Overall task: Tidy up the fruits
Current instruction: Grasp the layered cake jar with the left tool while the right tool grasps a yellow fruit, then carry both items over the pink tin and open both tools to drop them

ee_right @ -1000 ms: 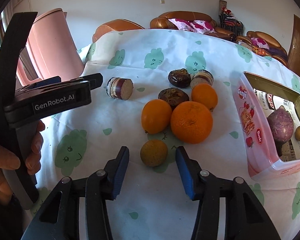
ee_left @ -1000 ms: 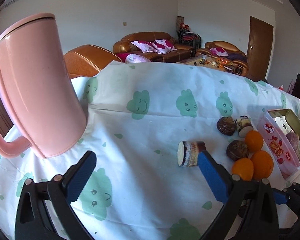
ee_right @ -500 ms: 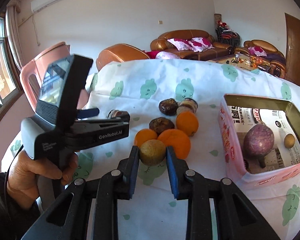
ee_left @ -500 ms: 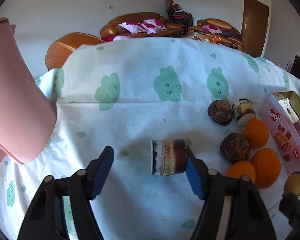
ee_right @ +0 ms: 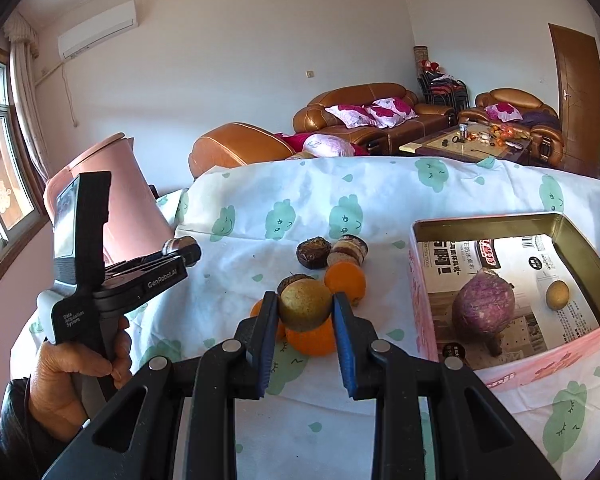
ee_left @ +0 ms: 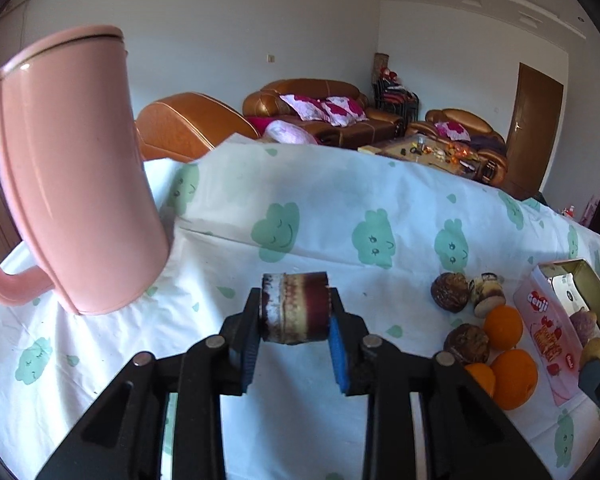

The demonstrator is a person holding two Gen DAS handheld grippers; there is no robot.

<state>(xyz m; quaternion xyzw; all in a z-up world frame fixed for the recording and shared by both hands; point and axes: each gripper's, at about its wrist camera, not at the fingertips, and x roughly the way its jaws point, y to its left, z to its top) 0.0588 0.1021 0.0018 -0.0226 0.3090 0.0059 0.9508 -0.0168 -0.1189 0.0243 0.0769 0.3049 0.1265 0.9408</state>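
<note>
The left hand-held gripper [ee_left: 294, 322] is clamped on a short banded cylinder [ee_left: 294, 307] — maroon, cream and brown rings — held sideways between its blue pads, lifted off the desk [ee_left: 340, 208]. From that cylinder, a pink jug [ee_left: 72, 176] stands at about nine o'clock on the cloud-print cloth. At about three o'clock sits the fruit cluster: two dark brown fruits [ee_left: 450, 292], a second banded piece [ee_left: 487, 294] and three oranges [ee_left: 502, 327], close together and mostly touching.

The right hand-held gripper [ee_right: 306, 307] grips a round yellow-brown fruit [ee_right: 305, 306] between its pads, raised above the cluster. Directly behind it lie the oranges [ee_right: 345, 282], with the dark fruits at about twelve o'clock. At about three o'clock is the pink tin box [ee_right: 512, 362], lined with printed paper; inside it rest a purple root vegetable [ee_right: 482, 307] and, well apart toward the box's far right, a small yellow-brown fruit [ee_right: 557, 295]. At about nine o'clock in the right wrist view, the person's left hand [ee_right: 66, 372] grasps the other gripper's handle, with the jug behind it.
</note>
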